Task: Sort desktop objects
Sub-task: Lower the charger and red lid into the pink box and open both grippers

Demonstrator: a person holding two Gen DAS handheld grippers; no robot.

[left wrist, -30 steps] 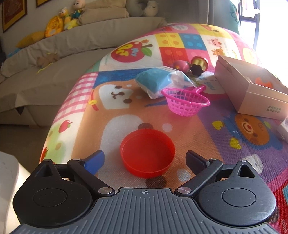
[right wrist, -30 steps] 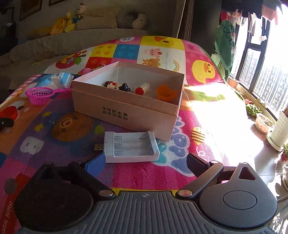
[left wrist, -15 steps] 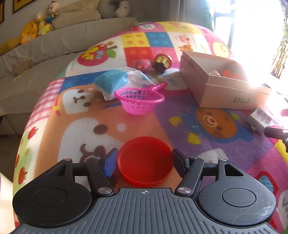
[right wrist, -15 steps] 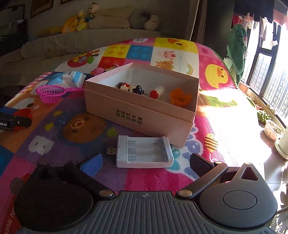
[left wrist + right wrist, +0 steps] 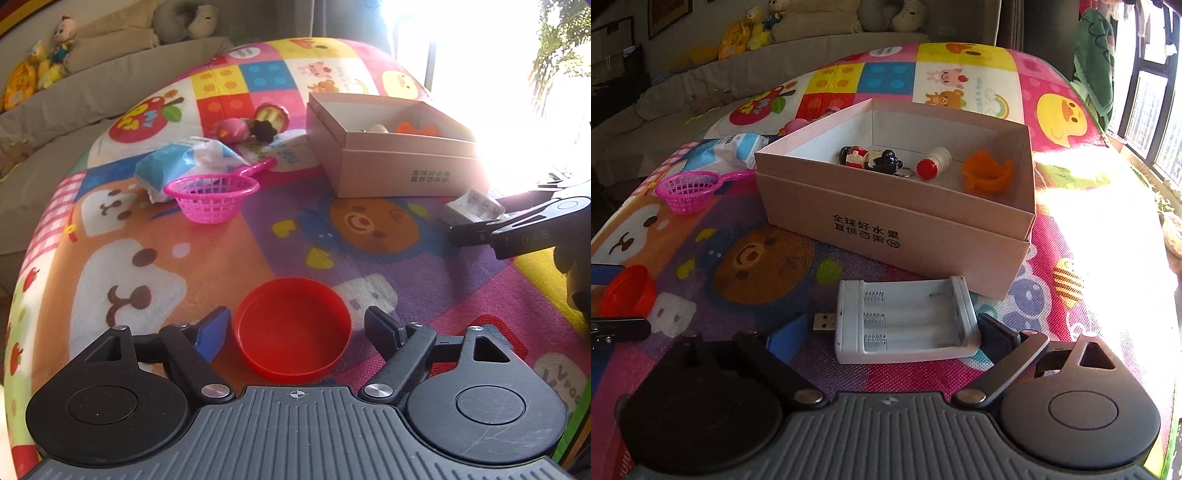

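Observation:
A red round lid [image 5: 293, 328] lies on the colourful mat between the fingers of my left gripper [image 5: 297, 330]. The left finger touches its rim; a small gap shows on the right, so the gripper is open around it. The lid also shows in the right wrist view [image 5: 628, 291]. A white battery charger [image 5: 905, 321] lies between the open fingers of my right gripper [image 5: 890, 334], untouched. The charger [image 5: 474, 205] and right gripper [image 5: 476, 229] show in the left wrist view. A pink cardboard box [image 5: 897, 225] holds a toy figure [image 5: 870, 158], a small bottle [image 5: 934, 162] and an orange piece [image 5: 986, 171].
A pink plastic basket [image 5: 212, 195] and a blue-white packet [image 5: 181, 164] lie at the mat's left. Two small toys [image 5: 255, 123] sit behind them. A sofa with plush toys [image 5: 40, 70] stands beyond the mat. A bright window is on the right.
My left gripper moved forward so the red lid sits between its fingers, and the fingers narrowed. My right gripper advanced until the charger lies between its fingers.

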